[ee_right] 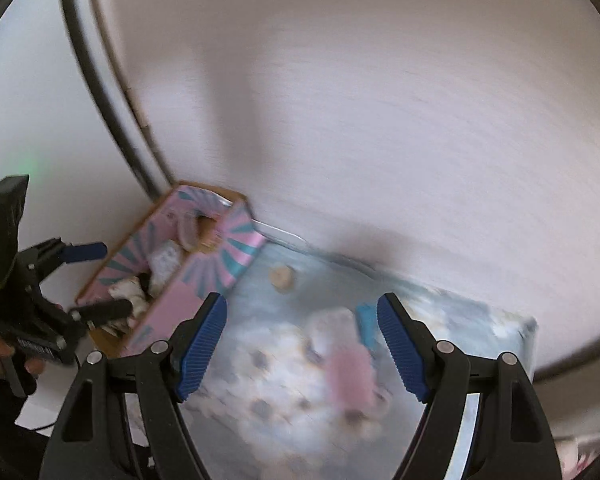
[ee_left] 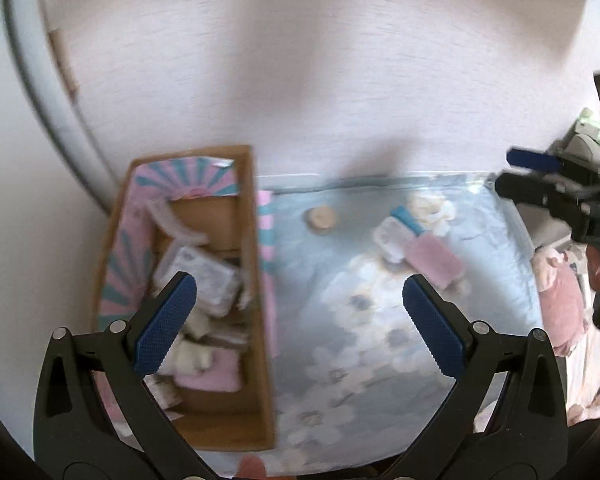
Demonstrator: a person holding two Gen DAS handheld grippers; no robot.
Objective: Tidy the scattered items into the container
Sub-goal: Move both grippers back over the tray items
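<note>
On blue cloth [ee_left: 380, 340], three loose items beside box [ee_left: 256, 280]; both tongs [ee_left: 300, 320] [ee_right: 302, 344] spread, empty.

Pale blue floral cloth [ee_left: 380, 320] spread as the work surface, white textured wall [ee_left: 300, 60] behind it, pink plush toy [ee_left: 560, 292] at the right edge, white pipe [ee_left: 40, 92] running down the left wall

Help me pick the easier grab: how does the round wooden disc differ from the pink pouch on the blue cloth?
The round wooden disc is small, circular and tan; the pink pouch is larger, oblong and pink. The disc lies alone, while the pouch touches a clear case and a blue item. Both lie flat on the blue cloth, outside the box.
</note>
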